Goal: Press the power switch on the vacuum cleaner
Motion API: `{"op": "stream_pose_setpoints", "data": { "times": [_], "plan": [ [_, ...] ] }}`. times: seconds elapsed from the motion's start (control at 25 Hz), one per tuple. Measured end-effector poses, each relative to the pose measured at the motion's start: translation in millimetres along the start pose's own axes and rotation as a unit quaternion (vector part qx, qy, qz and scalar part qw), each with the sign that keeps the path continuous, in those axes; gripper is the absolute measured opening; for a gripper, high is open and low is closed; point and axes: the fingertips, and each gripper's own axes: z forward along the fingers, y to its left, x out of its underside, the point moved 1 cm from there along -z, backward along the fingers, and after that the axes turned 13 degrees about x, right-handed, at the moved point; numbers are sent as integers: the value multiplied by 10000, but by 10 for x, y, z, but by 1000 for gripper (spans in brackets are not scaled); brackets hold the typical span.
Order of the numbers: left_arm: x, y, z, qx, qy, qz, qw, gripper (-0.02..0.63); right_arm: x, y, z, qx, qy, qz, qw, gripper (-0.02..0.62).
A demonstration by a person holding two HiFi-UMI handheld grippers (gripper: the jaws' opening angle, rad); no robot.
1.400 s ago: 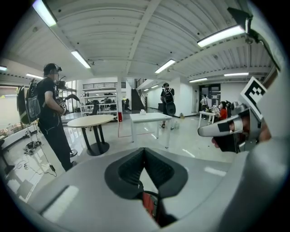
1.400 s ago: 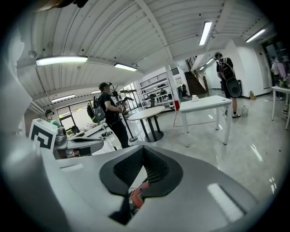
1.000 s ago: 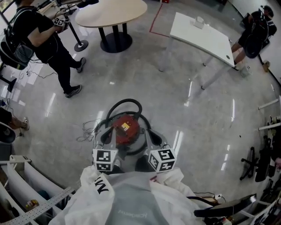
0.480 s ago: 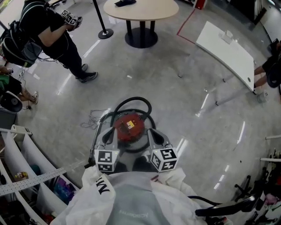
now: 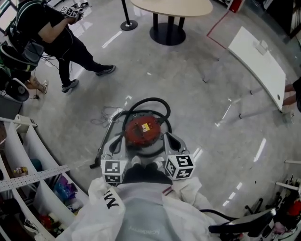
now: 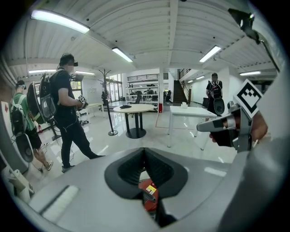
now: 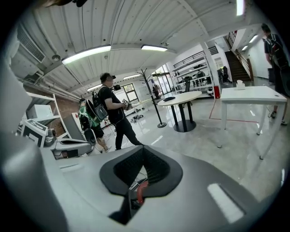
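Note:
The vacuum cleaner (image 5: 142,130) stands on the floor right below me, a round drum with a red top and a small yellow label, its black hose (image 5: 151,102) looping behind it. My left gripper (image 5: 116,145) hangs over the drum's left side and my right gripper (image 5: 169,140) over its right side, both slightly above it. In the left gripper view the left gripper (image 6: 145,152) is shut and empty, with the red top (image 6: 148,198) showing through the gap under the pads. The right gripper (image 7: 142,152) is likewise shut, with a red sliver (image 7: 139,192) below it. I cannot make out a switch.
A person in black (image 5: 51,33) with a backpack stands at the upper left. A round table (image 5: 171,7) and a white table (image 5: 258,54) stand farther off. White shelves (image 5: 28,155) run along the left. A thin cable (image 5: 106,115) and the vacuum's metal wand (image 5: 104,143) lie on the floor.
My head view has swung, so the tables and the person in black have shifted in the picture. Both grippers stay shut over the vacuum, about where they were.

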Motion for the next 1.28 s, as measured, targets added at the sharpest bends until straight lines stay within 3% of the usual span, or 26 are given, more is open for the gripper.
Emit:
{"op": "stream_pose_setpoints", "data": {
  "times": [0.44, 1.28],
  "plan": [
    [204, 14, 242, 378, 16, -142, 9992, 0, 267, 20, 108, 357, 182, -109, 9991, 0],
    [1121, 172, 750, 648, 388, -496, 9959, 0, 1215, -85, 849, 590, 916, -107, 9940, 0]
  ]
}}
